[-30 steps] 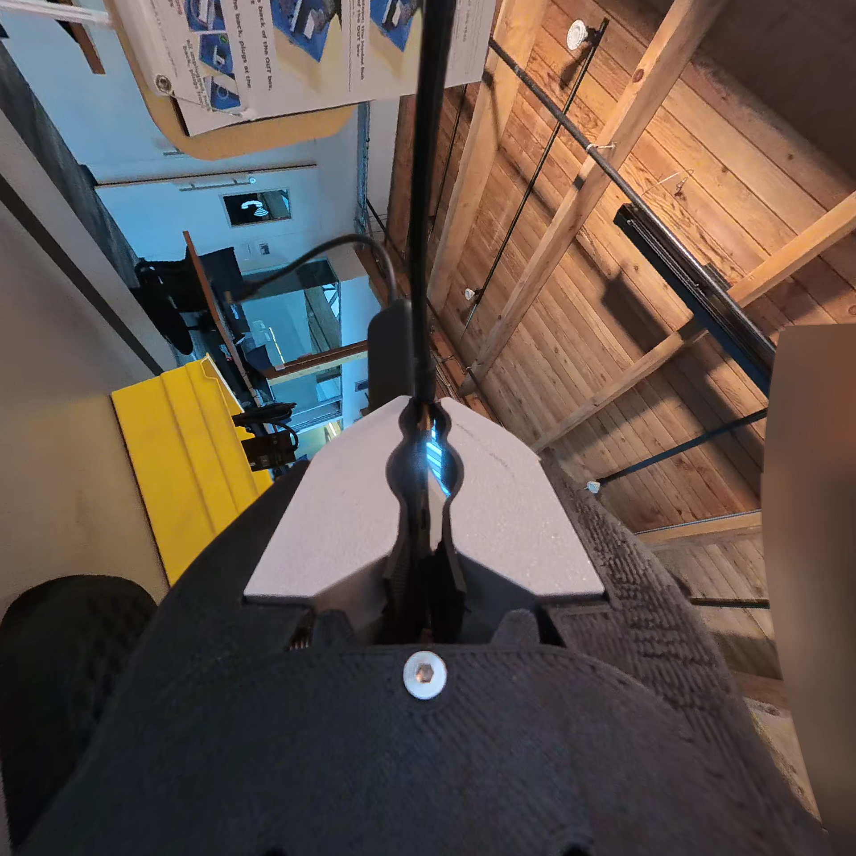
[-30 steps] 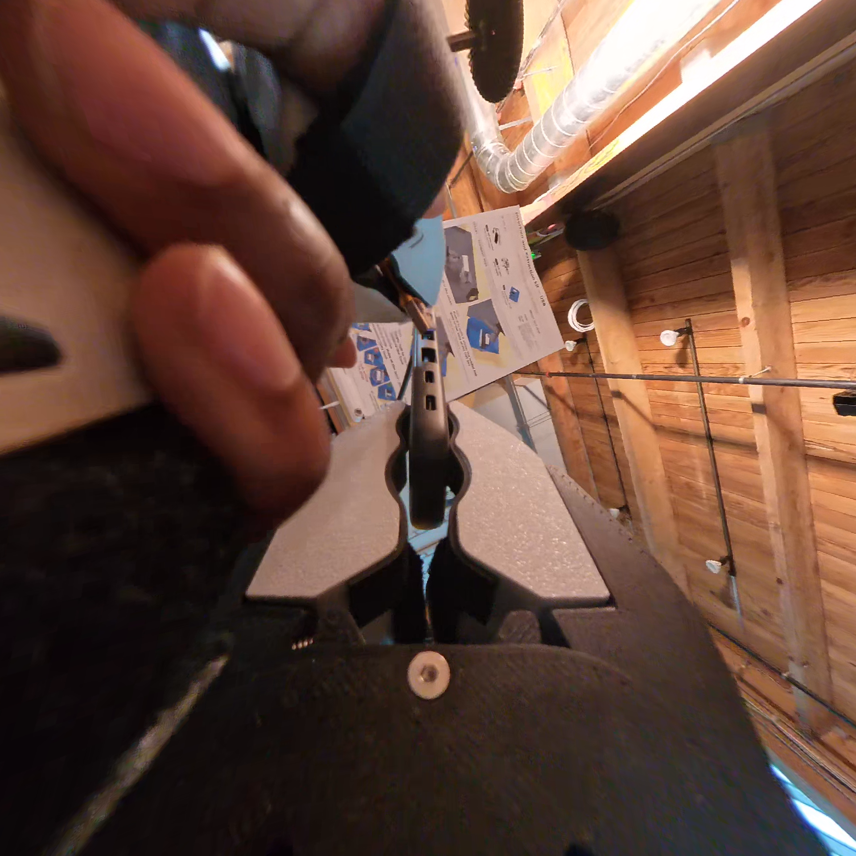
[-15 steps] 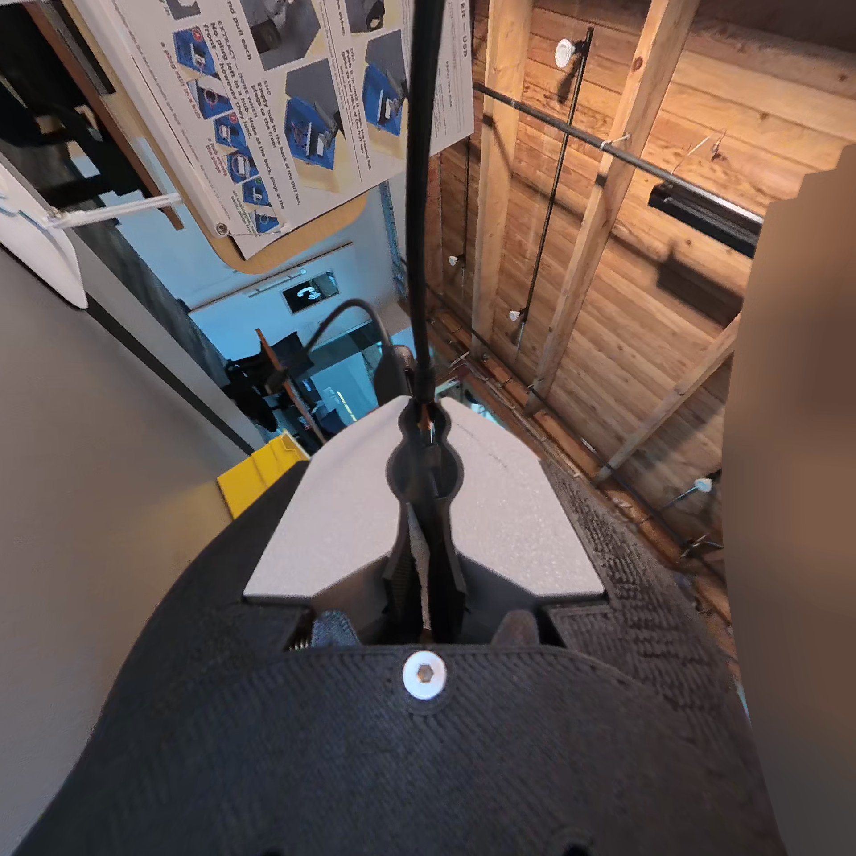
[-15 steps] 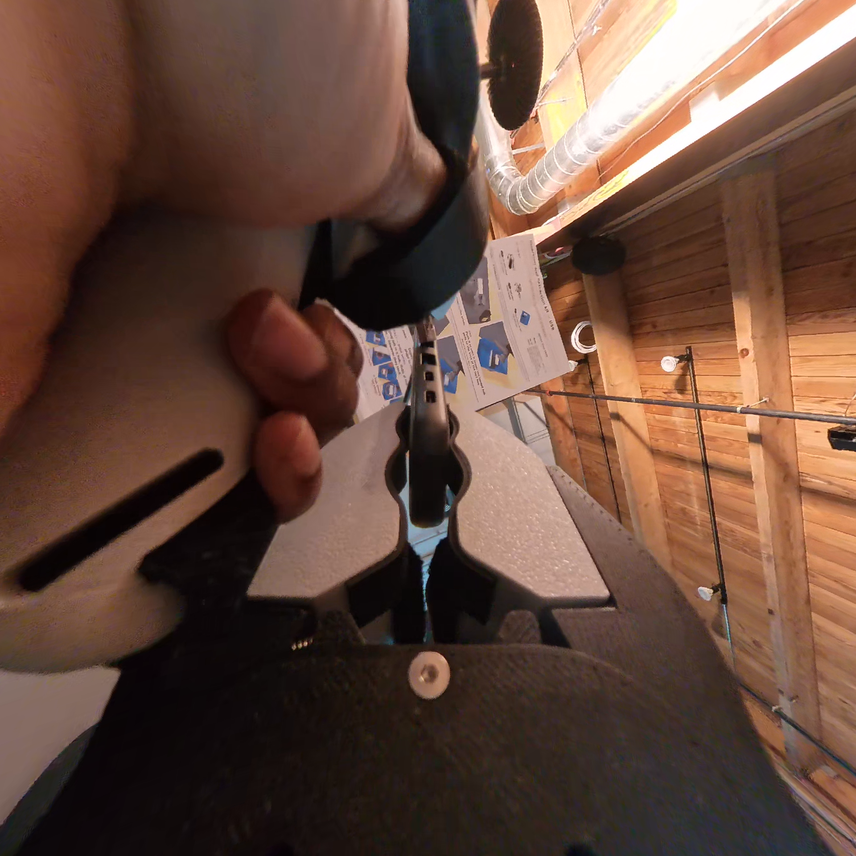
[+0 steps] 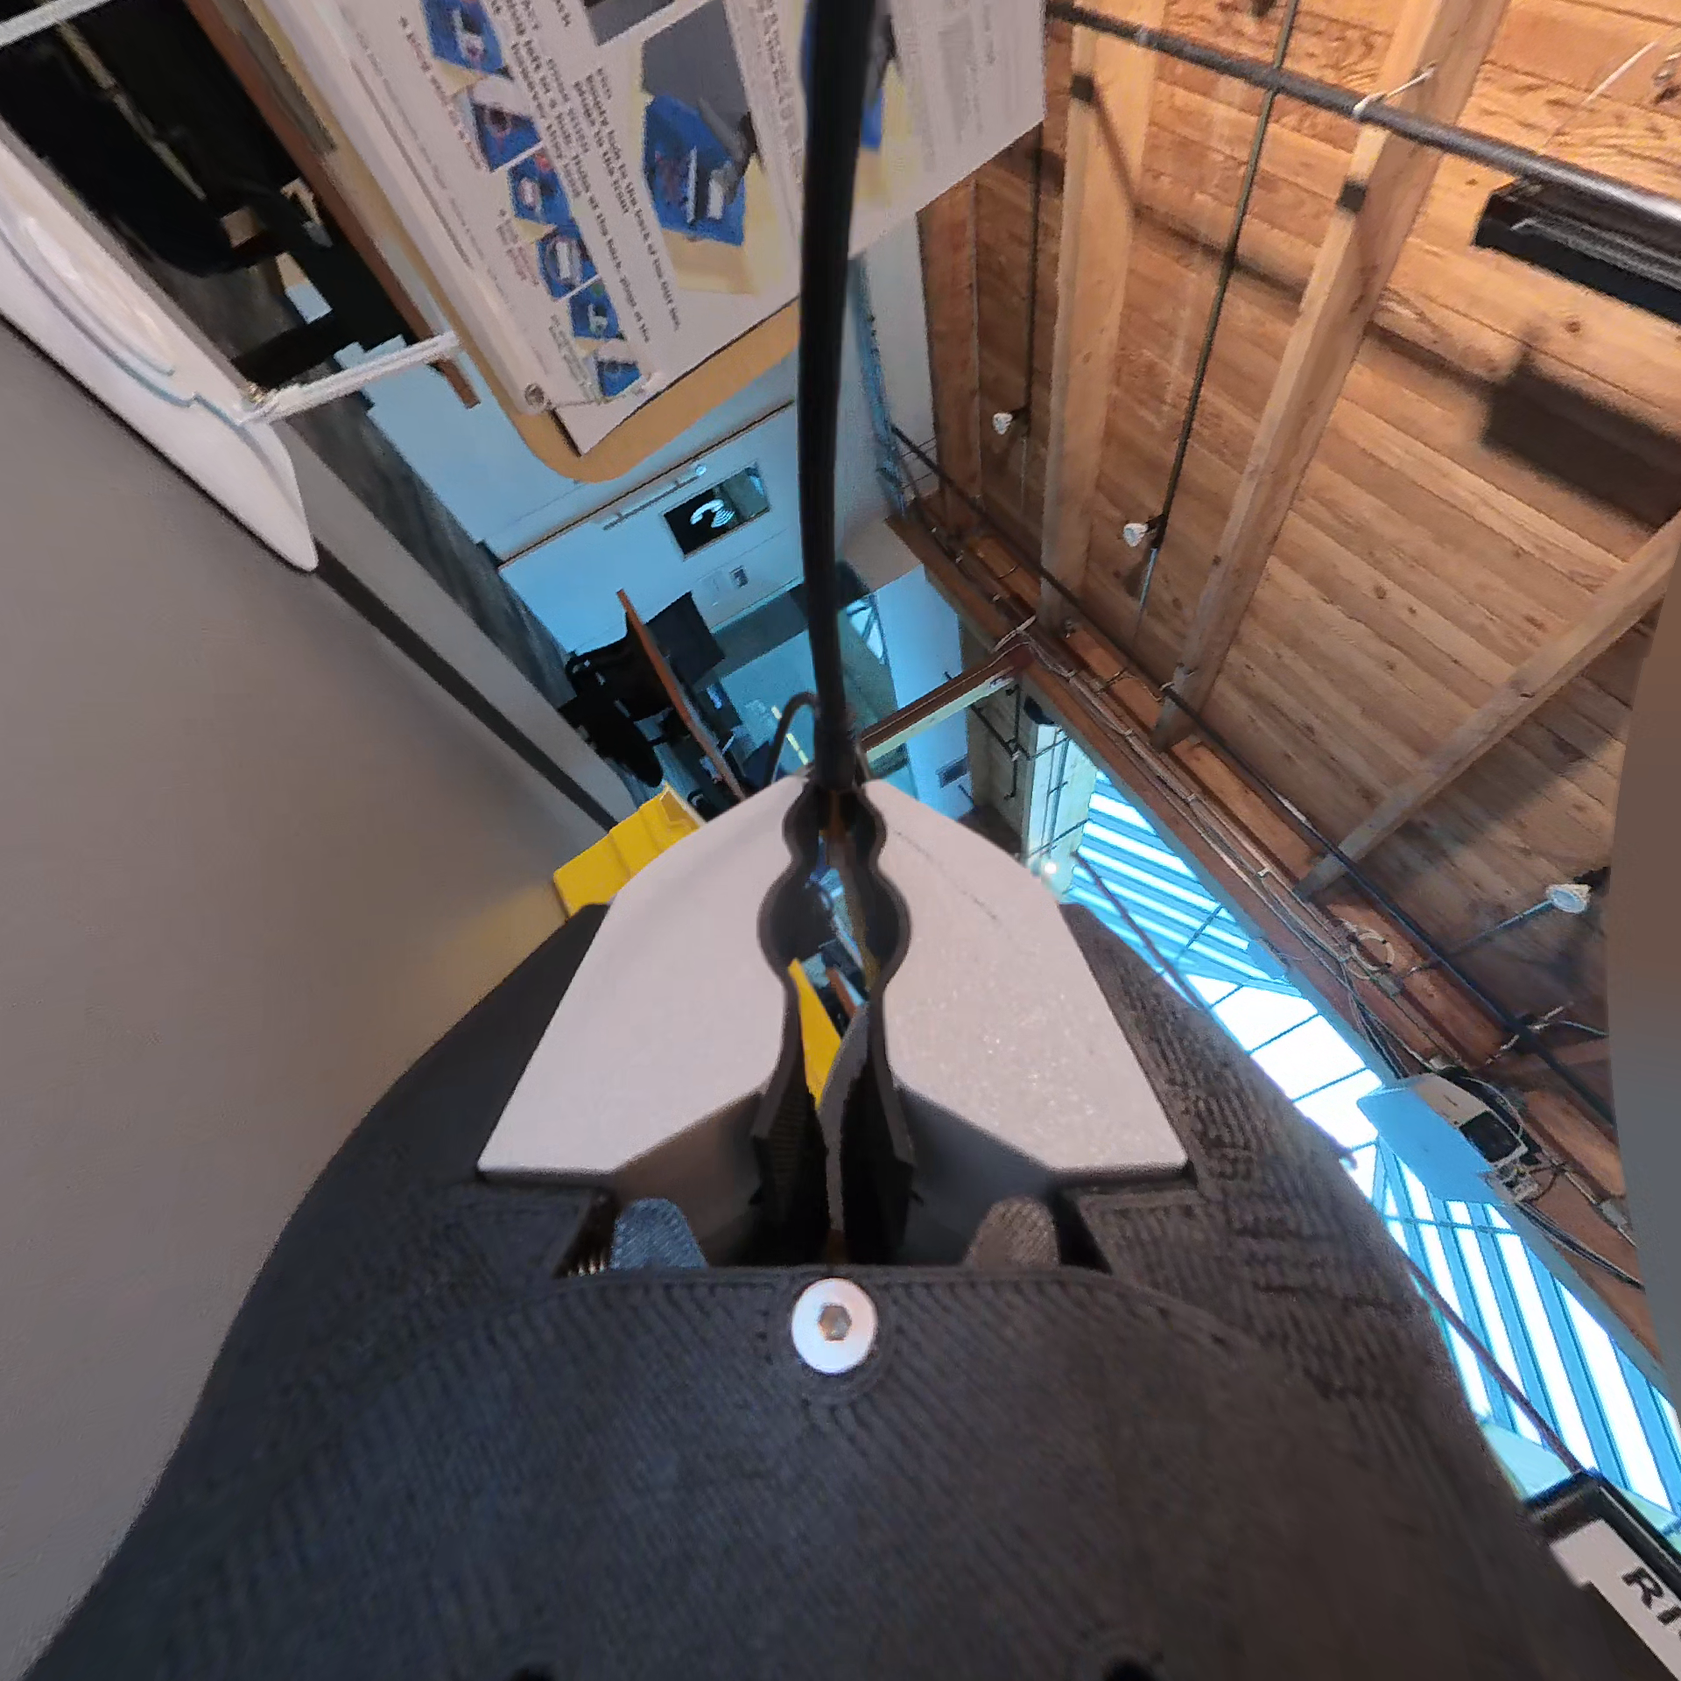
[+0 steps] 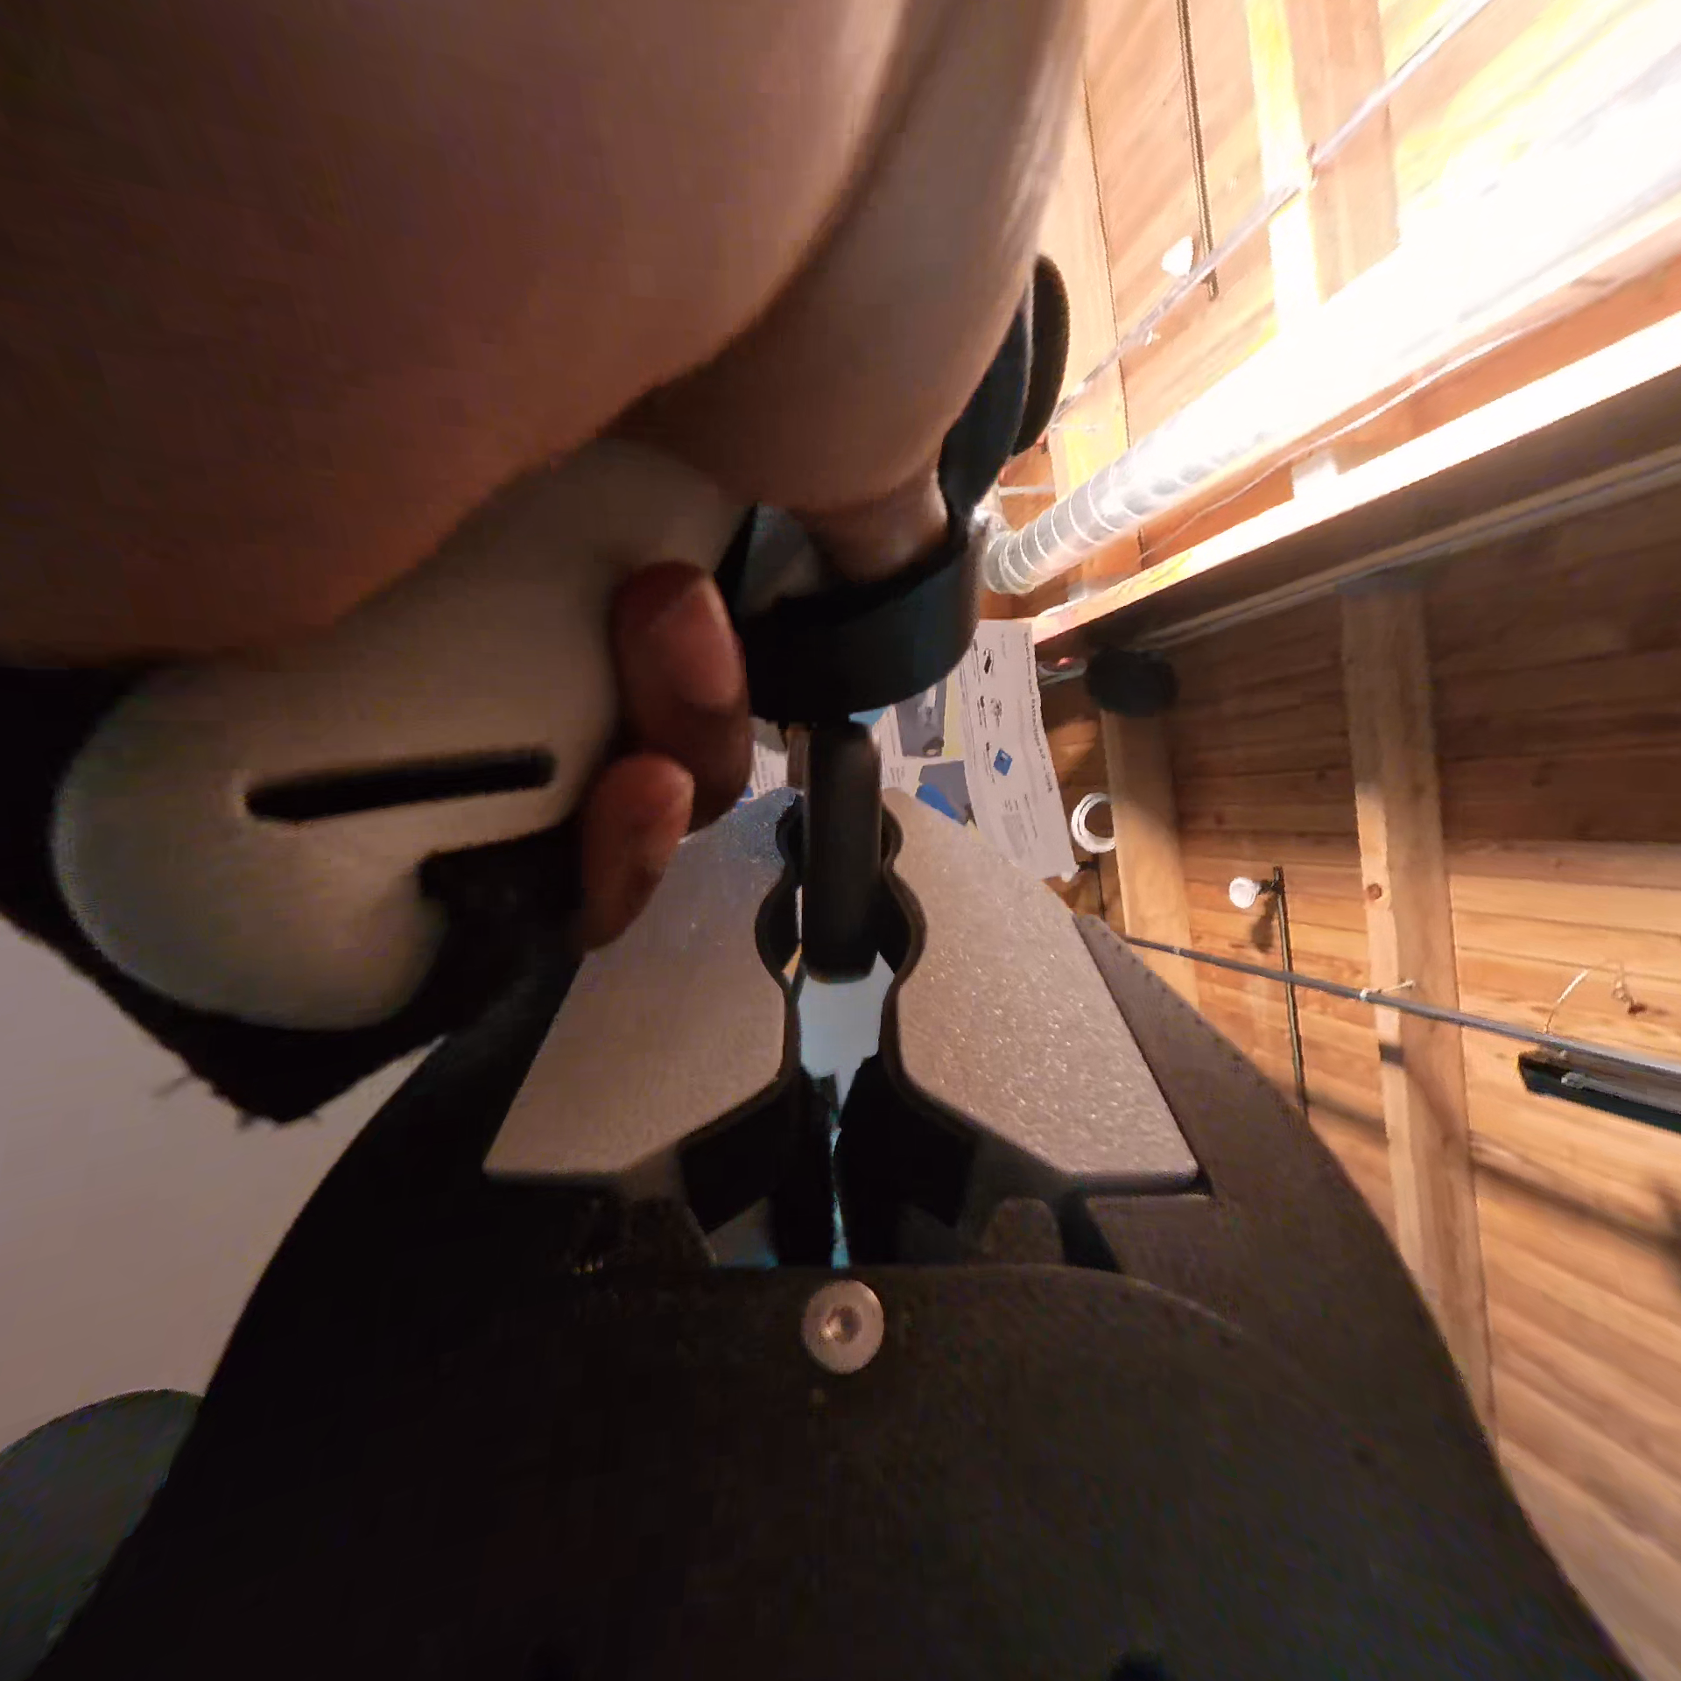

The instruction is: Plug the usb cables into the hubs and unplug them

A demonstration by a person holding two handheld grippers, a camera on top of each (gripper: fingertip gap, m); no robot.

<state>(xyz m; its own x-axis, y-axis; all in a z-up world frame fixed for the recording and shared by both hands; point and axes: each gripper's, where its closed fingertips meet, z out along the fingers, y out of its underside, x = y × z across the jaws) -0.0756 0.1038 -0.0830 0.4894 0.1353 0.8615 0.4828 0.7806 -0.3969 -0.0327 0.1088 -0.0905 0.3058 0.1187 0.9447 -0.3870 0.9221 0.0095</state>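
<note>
**Cable and hub both clamped, both running toward twelve o'clock**

In the left wrist view, our left gripper [image 5: 832,800] is closed on a black USB cable [image 5: 823,382], pinched at the very tips of the fingers. From there the cable runs straight out toward twelve o'clock, along the gripper's own line, in front of a printed poster [image 5: 637,182]. We cannot see its plug.

In the right wrist view, our right gripper [image 6: 841,873] is clamped on a slim dark USB hub [image 6: 841,837], whose long axis also points to twelve o'clock. The hand [image 6: 655,728] holding the other tool's white handle [image 6: 364,800] sits close at ten o'clock, nearly touching the hub's far end.

We judge the mating depends on plug and port sharing one axis. Only the right view shows how near the two tools are; only the left shows the cable's run. Neither shows a port meeting a plug, so we cannot tell whether it is seated.
</note>
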